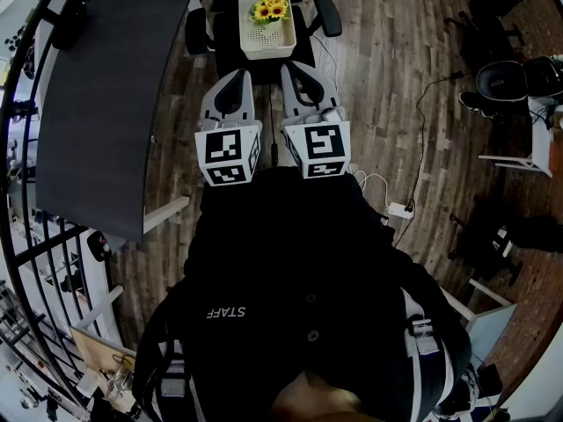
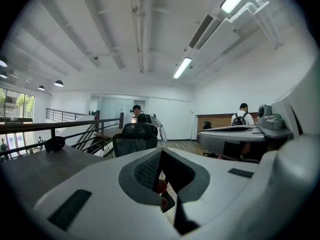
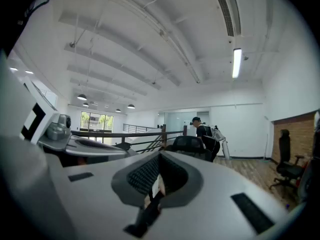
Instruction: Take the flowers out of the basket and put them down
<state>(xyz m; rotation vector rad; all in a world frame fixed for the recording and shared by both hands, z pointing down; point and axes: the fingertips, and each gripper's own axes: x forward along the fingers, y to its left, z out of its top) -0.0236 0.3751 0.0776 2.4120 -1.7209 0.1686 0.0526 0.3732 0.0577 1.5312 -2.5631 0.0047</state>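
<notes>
1. Head view: the flowers (image 1: 269, 10) sat in the basket (image 1: 266, 35), which stood on a chair (image 1: 230, 25) ahead of me. I held the left gripper (image 1: 236, 77) and the right gripper (image 1: 291, 69) side by side, both short of the basket and touching nothing. A dark table (image 1: 106, 95) lay to my left. I judged the task not yet begun: nothing was lifted, nothing set down.
2. Left gripper view: the left gripper (image 2: 161, 151) had its jaws pressed together with nothing between them. It looked out across the room, and neither basket nor flowers showed.
3. Right gripper view: the right gripper (image 3: 159, 156) was likewise closed on nothing. All was left to do: reach, grasp, lift out, put down.
</notes>
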